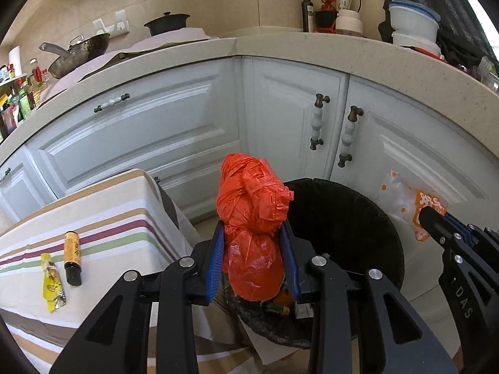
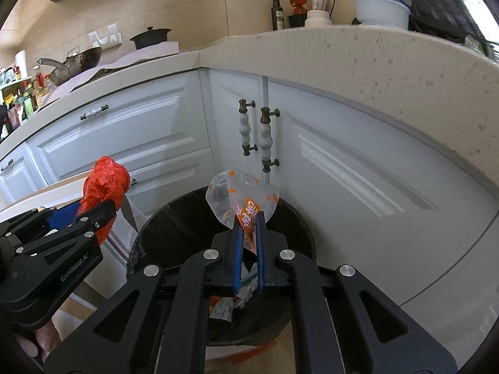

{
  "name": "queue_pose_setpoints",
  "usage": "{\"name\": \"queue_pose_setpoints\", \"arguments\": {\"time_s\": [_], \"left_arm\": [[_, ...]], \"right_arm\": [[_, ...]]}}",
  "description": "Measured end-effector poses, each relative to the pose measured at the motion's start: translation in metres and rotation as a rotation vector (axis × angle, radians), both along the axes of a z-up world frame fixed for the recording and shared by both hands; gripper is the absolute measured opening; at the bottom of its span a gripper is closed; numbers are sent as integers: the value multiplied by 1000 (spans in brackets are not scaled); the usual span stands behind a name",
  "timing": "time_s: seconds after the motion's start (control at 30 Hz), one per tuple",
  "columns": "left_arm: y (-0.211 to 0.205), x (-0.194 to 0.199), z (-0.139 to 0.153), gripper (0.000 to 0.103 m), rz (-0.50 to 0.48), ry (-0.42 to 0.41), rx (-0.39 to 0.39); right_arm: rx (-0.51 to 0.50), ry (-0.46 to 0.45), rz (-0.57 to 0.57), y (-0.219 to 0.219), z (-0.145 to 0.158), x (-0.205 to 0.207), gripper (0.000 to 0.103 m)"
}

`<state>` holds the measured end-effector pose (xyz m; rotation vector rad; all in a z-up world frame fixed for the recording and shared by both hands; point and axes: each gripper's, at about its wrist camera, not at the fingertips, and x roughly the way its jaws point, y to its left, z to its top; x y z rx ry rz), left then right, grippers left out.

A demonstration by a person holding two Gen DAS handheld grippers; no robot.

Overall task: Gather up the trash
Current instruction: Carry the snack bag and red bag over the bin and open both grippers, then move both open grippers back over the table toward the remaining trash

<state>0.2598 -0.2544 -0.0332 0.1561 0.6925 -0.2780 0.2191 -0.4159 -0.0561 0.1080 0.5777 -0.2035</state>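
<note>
Above the black-lined trash bin [image 1: 349,218], the left gripper [image 1: 253,258] has its fingers clamped on a crumpled red plastic bag [image 1: 254,215], held over the bin's left rim. The right gripper [image 2: 249,249] has its fingers pinched tight on a clear orange-printed wrapper [image 2: 246,202] over the bin opening. Behind the bin stand white cabinet doors [image 1: 296,118].

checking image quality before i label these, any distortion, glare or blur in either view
Left wrist view: strong fisheye bend in the countertop, dark vignette corners, blown-out window glare top right, red bag in the left gripper sharp. Right wrist view: same curvature and corner glare, clear spotted bag in the right gripper crisp, no motion blur; bin interior is dark.
</note>
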Motion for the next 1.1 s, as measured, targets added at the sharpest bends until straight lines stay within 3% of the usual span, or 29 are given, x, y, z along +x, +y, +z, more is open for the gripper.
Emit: {"name": "queue_pose_setpoints", "arguments": {"time_s": [0.43,0.5,0.53,0.57,0.77,1.1], "left_arm": [[-17,24,-15,36,-3,8,18],[-19,25,-17,42,-4,-6,32],[-19,25,-17,50,-2,-13,40],[-20,25,-18,56,-2,-17,43],[-19,28,-21,71,3,-9,40],[-14,24,-16,75,9,-12,40]], "right_arm": [[18,40,-10,-10,-22,29,10],[24,45,-12,-12,-26,33,18],[28,45,-15,-13,-27,34,30],[35,44,-21,-14,-29,34,32],[40,51,-33,-17,-34,33,32],[35,51,-52,-19,-31,25,36]]}}
